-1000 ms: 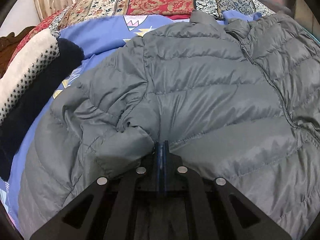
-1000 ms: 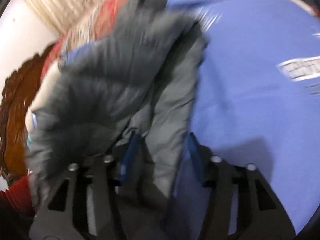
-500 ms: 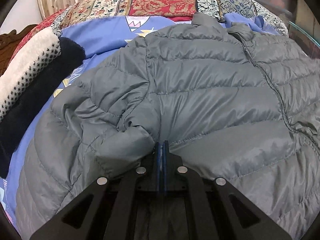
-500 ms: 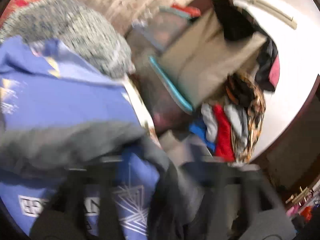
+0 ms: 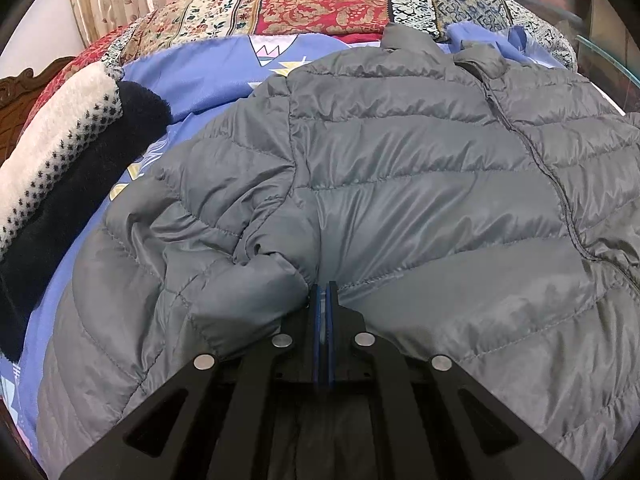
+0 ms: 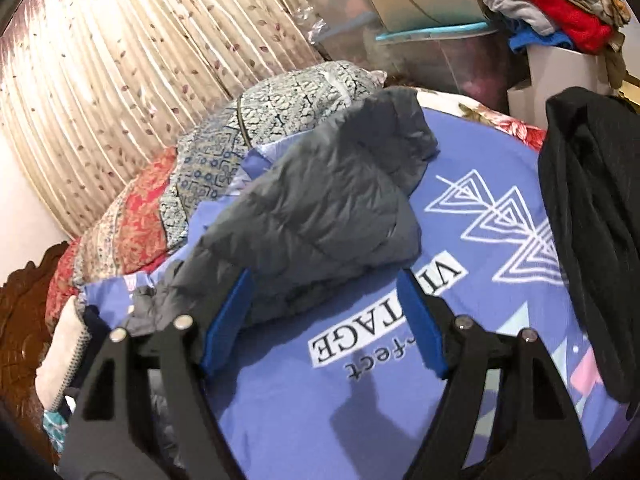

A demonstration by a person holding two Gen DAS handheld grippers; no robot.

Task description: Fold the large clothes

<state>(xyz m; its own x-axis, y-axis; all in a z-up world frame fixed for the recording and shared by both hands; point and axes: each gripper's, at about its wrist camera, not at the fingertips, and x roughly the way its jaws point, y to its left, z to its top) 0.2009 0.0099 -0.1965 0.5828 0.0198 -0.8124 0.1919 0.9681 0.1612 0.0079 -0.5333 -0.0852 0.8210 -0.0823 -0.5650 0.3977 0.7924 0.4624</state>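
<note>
A grey quilted puffer jacket point(image 5: 400, 184) lies spread on a blue printed bedsheet point(image 5: 208, 68). My left gripper point(image 5: 325, 292) is shut on the jacket, pinching a fold of grey fabric where a sleeve meets the body. In the right wrist view the jacket point(image 6: 320, 216) shows as a bunched sleeve or edge on the sheet point(image 6: 400, 380). My right gripper point(image 6: 324, 280) is open and empty, just short of that bunched part, above the sheet.
A white and navy fleece garment point(image 5: 68, 168) lies left of the jacket. A patterned quilt point(image 5: 320, 4) is at the head of the bed. A black garment point(image 6: 592, 220) hangs at the right. Storage boxes point(image 6: 420, 36) and stacked clothes point(image 6: 552, 12) stand beyond the bed.
My right gripper has let go of the jacket edge and swung around fast; it now hangs open over the sheet. My left gripper keeps its hold and has barely moved.
</note>
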